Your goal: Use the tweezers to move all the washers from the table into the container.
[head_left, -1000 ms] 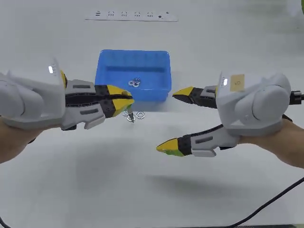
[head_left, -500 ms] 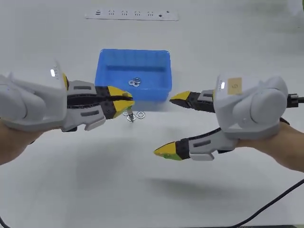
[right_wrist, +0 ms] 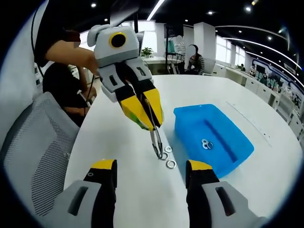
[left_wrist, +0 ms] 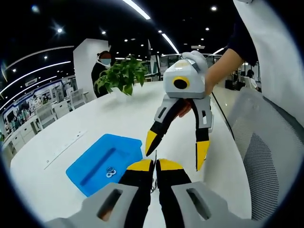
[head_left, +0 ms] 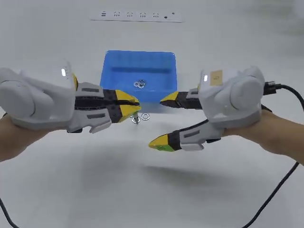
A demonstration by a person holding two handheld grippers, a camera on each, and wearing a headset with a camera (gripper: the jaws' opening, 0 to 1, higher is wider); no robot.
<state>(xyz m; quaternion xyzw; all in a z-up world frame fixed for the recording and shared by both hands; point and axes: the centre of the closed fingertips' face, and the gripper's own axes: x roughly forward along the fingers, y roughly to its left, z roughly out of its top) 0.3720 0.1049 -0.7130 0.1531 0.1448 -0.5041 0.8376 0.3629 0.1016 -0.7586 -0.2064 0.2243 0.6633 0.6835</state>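
My left gripper [head_left: 133,105] is shut on thin metal tweezers [head_left: 135,117], whose tips point down at the washers [head_left: 144,116] on the white table, just in front of the blue container [head_left: 110,71]. The right gripper view shows the tweezers [right_wrist: 156,138] with their tips at two washers [right_wrist: 167,152] beside the container [right_wrist: 223,123]. Inside the container lie a few washers [head_left: 139,84]. My right gripper [head_left: 159,121] hovers open to the right of the table washers, nothing between its jaws. In the left gripper view it [left_wrist: 175,148] faces my shut left gripper [left_wrist: 156,164].
A white power strip [head_left: 137,15] lies at the far edge of the table. A black cable [head_left: 285,175] trails from the right gripper. A mesh chair [right_wrist: 33,142] and a person stand beside the table, and a plant [left_wrist: 121,76] stands farther back.
My right gripper has drifted left, closer to the washers and the left gripper. The left gripper still holds the tweezers over the washers. The head camera has shifted a little.
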